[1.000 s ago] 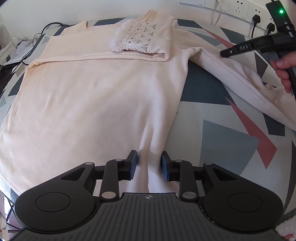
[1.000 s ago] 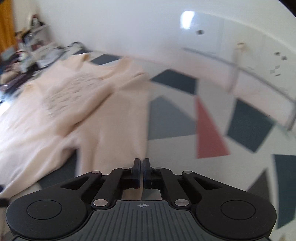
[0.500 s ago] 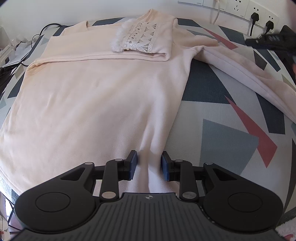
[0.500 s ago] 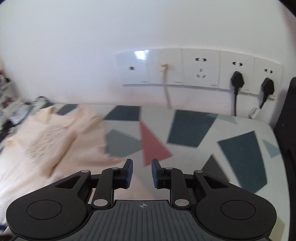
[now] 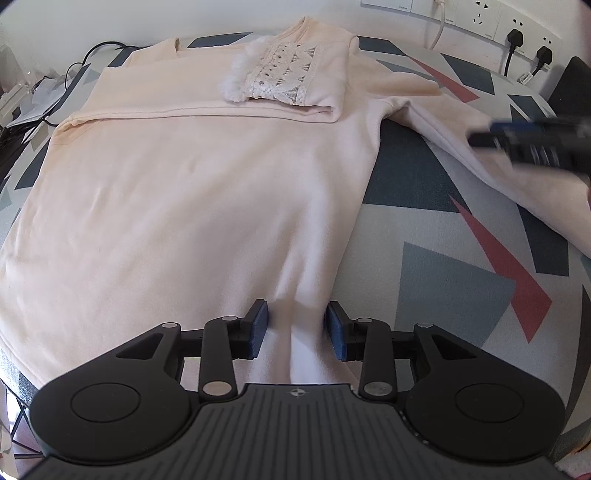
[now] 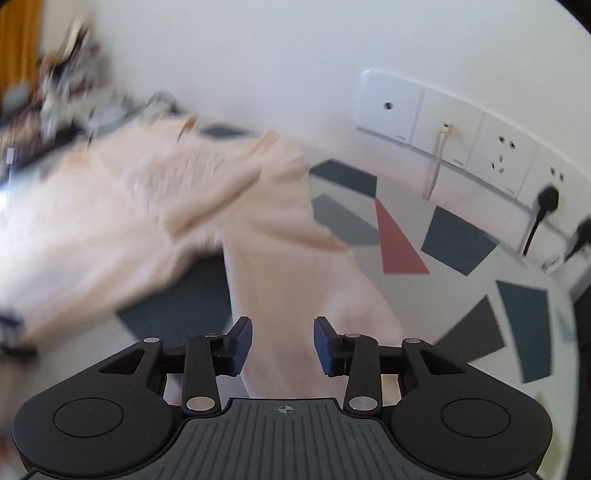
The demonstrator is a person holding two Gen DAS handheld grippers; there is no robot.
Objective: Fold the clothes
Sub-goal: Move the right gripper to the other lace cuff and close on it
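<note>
The right gripper [image 6: 283, 345], pinched shut a second ago, is opening over the unfolded sleeve [image 6: 295, 295]; the left gripper [image 5: 297, 328] is opening too, with the sweater [image 5: 184, 184] hem loose between its pads.

Sweater [image 5: 177, 192] on mat [image 5: 450, 280]; sockets [image 5: 480, 14] behind.

The left wrist view looks steeply down from close above the near hem of the cream sweater [image 5: 192, 206], facing along its length toward the wall sockets [image 5: 480, 14] behind its collar. The right wrist view sits low over the sweater's outstretched sleeve [image 6: 291, 280], off to the sweater's right side, facing more shallowly toward the same wall, and is blurred on its left. Both views share the sweater, the patterned worktop [image 6: 458, 240] beside it and the sockets.
</note>
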